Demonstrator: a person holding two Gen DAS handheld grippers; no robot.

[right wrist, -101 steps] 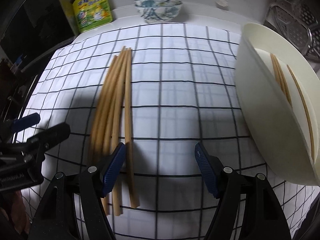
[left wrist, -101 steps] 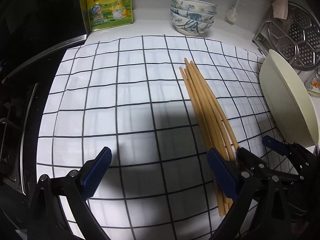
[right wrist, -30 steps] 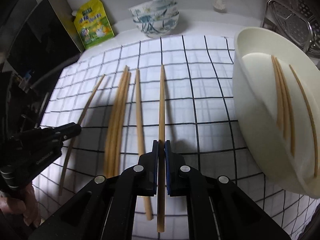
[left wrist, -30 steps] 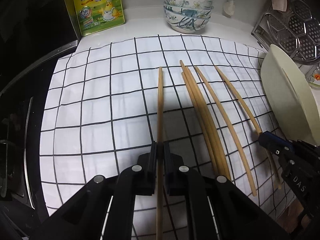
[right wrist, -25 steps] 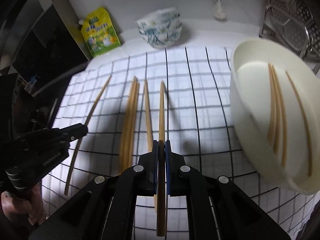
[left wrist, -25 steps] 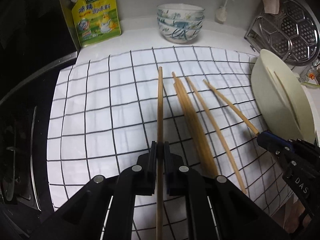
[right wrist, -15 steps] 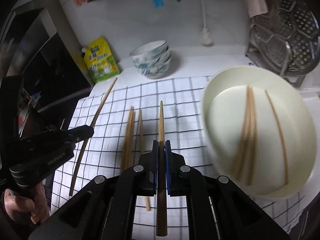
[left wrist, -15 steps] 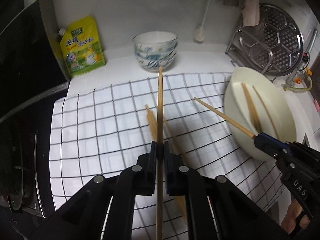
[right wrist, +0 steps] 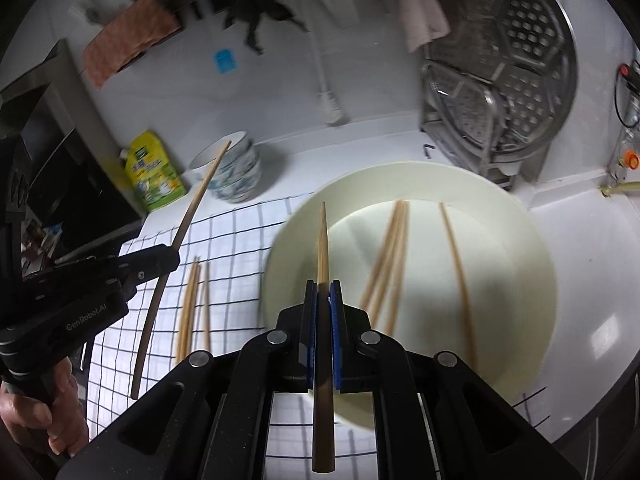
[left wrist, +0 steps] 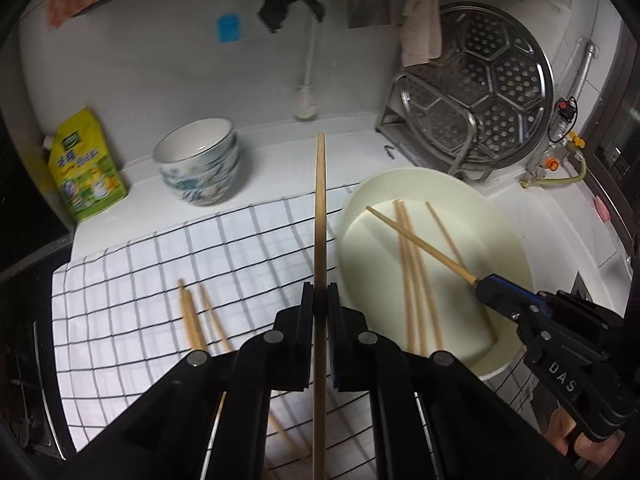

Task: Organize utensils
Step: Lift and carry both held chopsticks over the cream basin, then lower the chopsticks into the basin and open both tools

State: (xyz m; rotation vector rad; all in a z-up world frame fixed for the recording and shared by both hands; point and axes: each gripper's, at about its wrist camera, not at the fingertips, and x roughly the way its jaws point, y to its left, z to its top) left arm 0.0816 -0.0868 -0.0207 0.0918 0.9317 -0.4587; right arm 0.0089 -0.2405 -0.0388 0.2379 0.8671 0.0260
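Left tongs [left wrist: 320,308] clamped on one chopstick [left wrist: 319,216], right tongs [right wrist: 323,300] on another [right wrist: 321,240], both pinched below mid-length. Sticks look light, stiff, smooth; likely to pivot. Beyond: cream bowl [right wrist: 540,264] holding three; three more on checked cloth [left wrist: 140,272].

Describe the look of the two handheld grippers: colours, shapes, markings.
Both are matte black two-finger tools with silver rivets at the linkage joints and blue ribbed pads. The left gripper carries white "GenRobot.AI" lettering on its side, seen from the right wrist. The right gripper shows "DAS" on its body. No sleeves show.
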